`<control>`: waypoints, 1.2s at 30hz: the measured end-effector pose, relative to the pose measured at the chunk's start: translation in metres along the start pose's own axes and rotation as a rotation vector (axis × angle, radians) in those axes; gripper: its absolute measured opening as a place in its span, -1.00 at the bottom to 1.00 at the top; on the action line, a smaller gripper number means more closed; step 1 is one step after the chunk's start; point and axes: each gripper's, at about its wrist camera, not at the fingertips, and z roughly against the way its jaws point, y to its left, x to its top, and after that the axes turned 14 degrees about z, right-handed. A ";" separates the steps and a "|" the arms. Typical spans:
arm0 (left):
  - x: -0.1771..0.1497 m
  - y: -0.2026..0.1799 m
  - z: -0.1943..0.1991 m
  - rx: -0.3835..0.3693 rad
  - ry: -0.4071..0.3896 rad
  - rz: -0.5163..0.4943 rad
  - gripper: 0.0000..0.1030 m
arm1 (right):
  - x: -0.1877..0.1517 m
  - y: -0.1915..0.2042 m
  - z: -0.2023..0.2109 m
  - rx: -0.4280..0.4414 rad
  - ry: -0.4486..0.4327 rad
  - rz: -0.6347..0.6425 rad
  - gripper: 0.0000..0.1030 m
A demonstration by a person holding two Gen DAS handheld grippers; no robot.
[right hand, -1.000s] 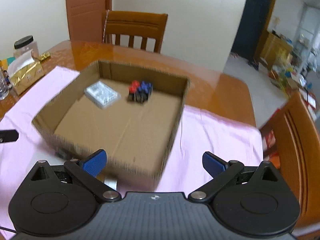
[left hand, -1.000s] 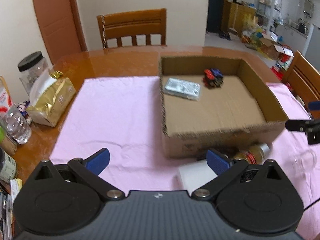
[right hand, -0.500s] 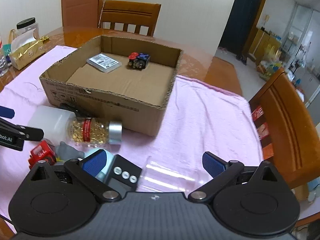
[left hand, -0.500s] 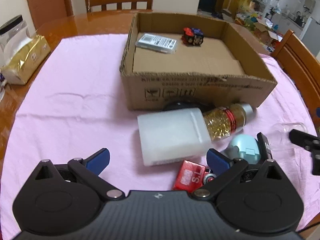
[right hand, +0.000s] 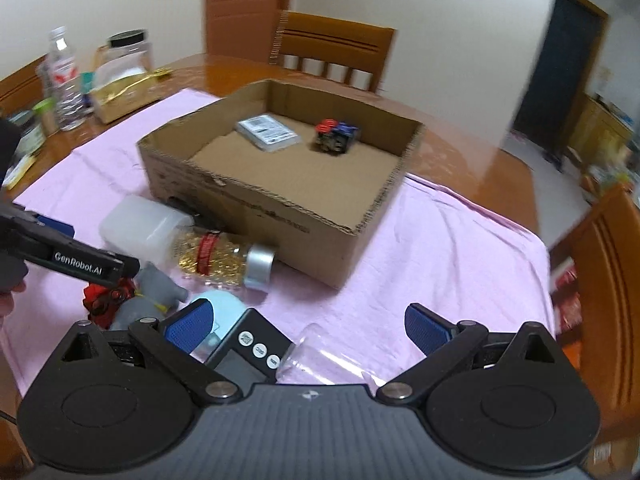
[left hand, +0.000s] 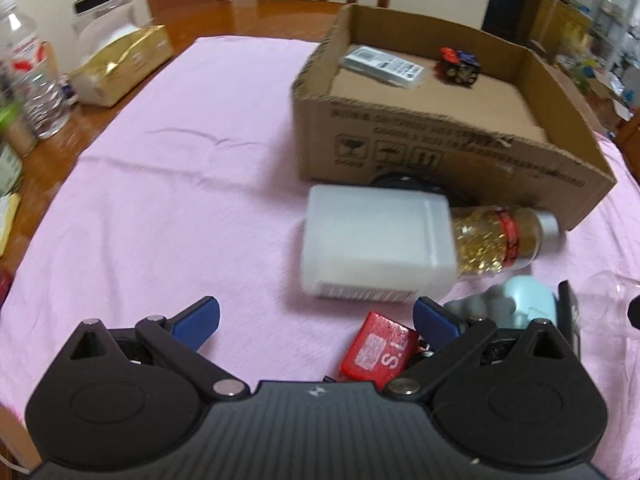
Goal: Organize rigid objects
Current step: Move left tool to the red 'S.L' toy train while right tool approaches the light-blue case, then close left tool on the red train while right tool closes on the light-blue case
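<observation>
A cardboard box (left hand: pixel 432 148) (right hand: pixel 256 208) sits on the pink cloth and holds a flat packet (left hand: pixel 382 65) (right hand: pixel 268 132) and a small red-blue block (left hand: pixel 458 66) (right hand: pixel 334 134). In front of it lie a white plastic container (left hand: pixel 376 248) (right hand: pixel 140 228), a bottle of gold capsules (left hand: pixel 504 240) (right hand: pixel 224 260), a red box (left hand: pixel 378 350), a grey and pale blue toy (left hand: pixel 516 306) (right hand: pixel 156 284), a black device with buttons (right hand: pixel 248 352) and a clear glass (right hand: pixel 324 360). My left gripper (left hand: pixel 316 320) is open over the cloth near the red box. My right gripper (right hand: pixel 306 322) is open above the glass.
A gold tissue pack (left hand: pixel 120 64) (right hand: pixel 120 92), a clear jar (left hand: pixel 102 12), and water bottles (left hand: pixel 32 76) (right hand: pixel 66 80) stand at the table's left edge. Wooden chairs (right hand: pixel 332 52) stand behind and to the right (right hand: pixel 608 280). The left gripper's arm (right hand: pixel 68 256) crosses the right wrist view.
Both grippers have pulled back from the box and lowered toward the near items. The loose objects in front of the box have come into view. Both stay open.
</observation>
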 end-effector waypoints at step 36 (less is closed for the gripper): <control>-0.060 0.043 0.030 0.054 0.085 -0.129 0.99 | 0.018 0.050 -0.082 0.437 0.103 0.508 1.00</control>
